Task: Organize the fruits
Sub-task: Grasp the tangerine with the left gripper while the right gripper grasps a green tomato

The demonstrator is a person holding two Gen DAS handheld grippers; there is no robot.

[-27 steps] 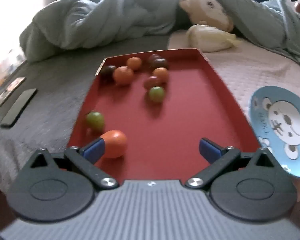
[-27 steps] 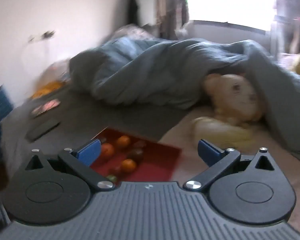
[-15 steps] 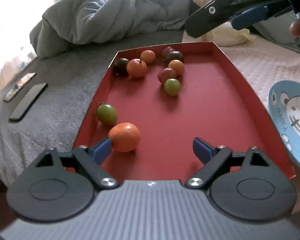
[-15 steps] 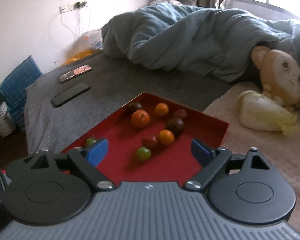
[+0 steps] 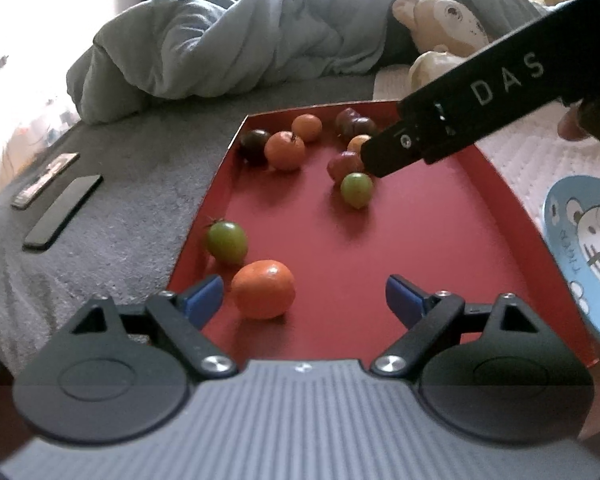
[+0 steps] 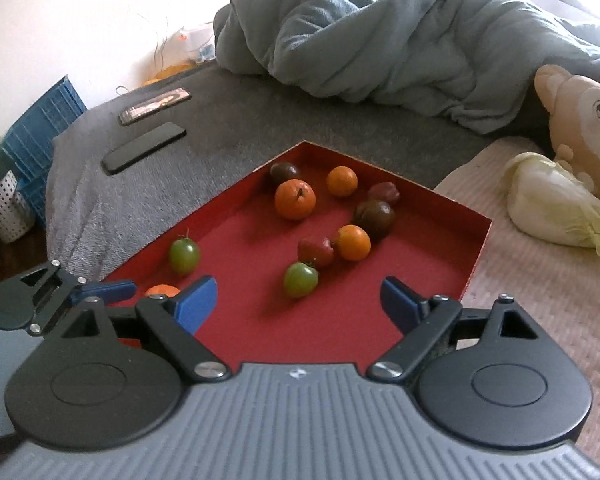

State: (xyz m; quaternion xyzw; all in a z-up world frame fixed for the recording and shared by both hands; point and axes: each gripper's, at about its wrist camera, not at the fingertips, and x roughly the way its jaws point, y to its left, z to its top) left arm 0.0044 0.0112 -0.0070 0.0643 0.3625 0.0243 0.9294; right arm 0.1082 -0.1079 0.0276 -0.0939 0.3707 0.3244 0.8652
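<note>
Bedroom, grey blanket: red tray point(image 5: 440, 240) holding loose fruits. Large orange point(image 5: 263, 289), lower left of the left wrist view, just beside the left gripper point(image 5: 304, 296); likely light, firm, prone to roll; grasp across its middle. Right gripper point(image 6: 296, 304) over the green tomato point(image 6: 300, 279). Both grippers spread wide, empty.

Tray point(image 6: 476, 248): red inside. Fruits in it: two green tomatoes point(image 6: 300, 279), several orange ones point(image 6: 295, 199), dark purple-brown ones point(image 6: 374, 218), one red point(image 6: 316, 251). Gripper pads point(image 6: 194, 303): blue, on black arms. Plate point(image 5: 584, 256): light blue rim, white cartoon bear print. Duvet point(image 6: 400, 36): grey-blue. Bed cover point(image 6: 204, 152): dark grey. Plush toy point(image 6: 580, 120): tan. Crate point(image 6: 40, 124): blue.
</note>
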